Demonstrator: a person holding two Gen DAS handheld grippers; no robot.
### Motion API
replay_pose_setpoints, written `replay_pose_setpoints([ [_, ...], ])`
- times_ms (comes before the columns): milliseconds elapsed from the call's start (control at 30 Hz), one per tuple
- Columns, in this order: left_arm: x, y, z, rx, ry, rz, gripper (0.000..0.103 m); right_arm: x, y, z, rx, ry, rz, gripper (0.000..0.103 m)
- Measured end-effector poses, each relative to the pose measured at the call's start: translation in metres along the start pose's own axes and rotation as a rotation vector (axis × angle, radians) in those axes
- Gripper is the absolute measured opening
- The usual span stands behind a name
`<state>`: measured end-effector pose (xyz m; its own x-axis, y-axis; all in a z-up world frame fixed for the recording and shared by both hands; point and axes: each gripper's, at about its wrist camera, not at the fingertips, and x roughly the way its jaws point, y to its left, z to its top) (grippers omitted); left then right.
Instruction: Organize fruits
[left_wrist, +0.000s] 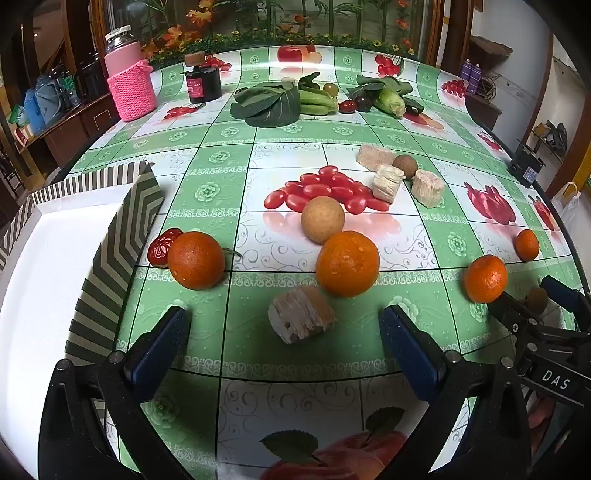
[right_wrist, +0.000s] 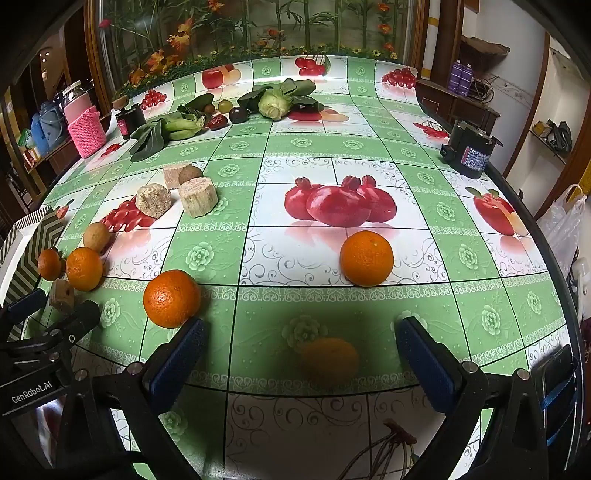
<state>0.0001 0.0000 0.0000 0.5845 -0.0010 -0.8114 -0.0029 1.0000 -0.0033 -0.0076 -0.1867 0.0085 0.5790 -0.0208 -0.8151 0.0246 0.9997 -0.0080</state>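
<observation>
**Fruit scattered, both grippers wide and empty**

Green fruit-print oilcloth covers the desk (right_wrist: 325, 155), with a painted garden scene behind it. Oranges, brown round fruits, pale cut chunks and a red date lie loose across the front half; greens sit at the far edge. A striped box (left_wrist: 114, 254) with a white floor stands at the left, and nothing can be seen in the part of it that shows.

The left gripper (left_wrist: 284, 347) hangs tilted down with jaws fully released, nothing between the pads; a pale chunk (left_wrist: 301, 314) lies on the desk just ahead of them. The right gripper (right_wrist: 299, 358) is likewise spread wide and empty, one orange (right_wrist: 171, 298) just beside its left finger, another orange (right_wrist: 366, 257) farther ahead.

The likely first step is lifting a fruit into the box. The chunk looks the nearest pick for the left: a short stub, its long axis running roughly left to right, cut face toward the camera. Closing across its fibrous sides rather than its ends should hold best. The oranges are round, so any approach suits, but centre them or they may roll.
</observation>
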Motion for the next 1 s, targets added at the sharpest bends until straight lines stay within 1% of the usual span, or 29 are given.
replay_pose_setpoints([
  [1000, 0.0, 0.0, 0.0, 0.0, -0.001, 0.0, 0.103, 0.0002, 0.0005, 0.0009, 0.008, -0.003, -0.009, 0.103],
])
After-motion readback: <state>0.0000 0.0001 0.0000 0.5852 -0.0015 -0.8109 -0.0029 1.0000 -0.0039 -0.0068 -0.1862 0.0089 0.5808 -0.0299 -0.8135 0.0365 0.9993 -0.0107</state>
